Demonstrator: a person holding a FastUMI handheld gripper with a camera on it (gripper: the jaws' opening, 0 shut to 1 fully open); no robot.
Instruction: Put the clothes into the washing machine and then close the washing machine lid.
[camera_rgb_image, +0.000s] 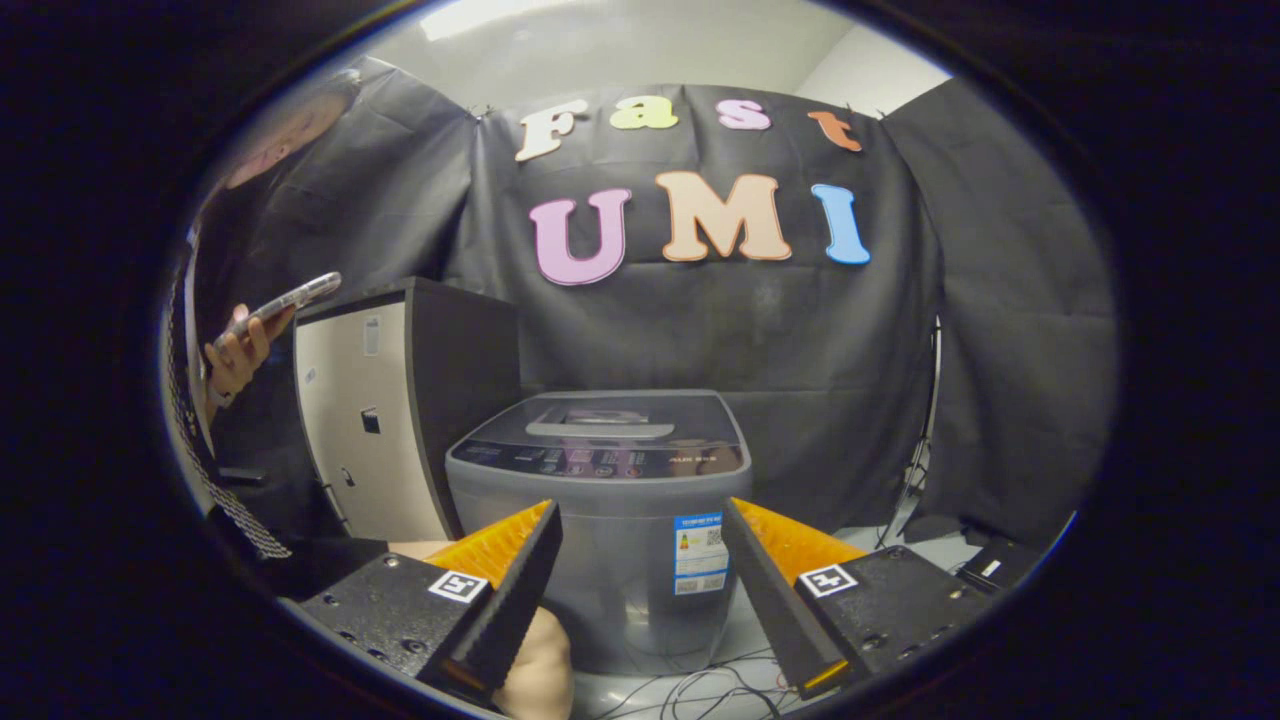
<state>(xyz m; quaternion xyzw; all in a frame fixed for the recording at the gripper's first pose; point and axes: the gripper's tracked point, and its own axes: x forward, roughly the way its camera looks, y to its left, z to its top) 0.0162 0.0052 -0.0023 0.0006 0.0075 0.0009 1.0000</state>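
Observation:
A small grey top-loading washing machine stands on the floor straight ahead of my fingers, its dark lid lying flat and shut on top. My gripper is open, held some way back from the machine's front. The two orange-and-black fingers frame the machine's front with nothing between them. No clothes are visible.
A tall beige and black cabinet stands to the left of the machine. A person sits at the far left, one hand holding a phone. Cables lie on the floor in front of the machine. Something skin-coloured shows under the left finger.

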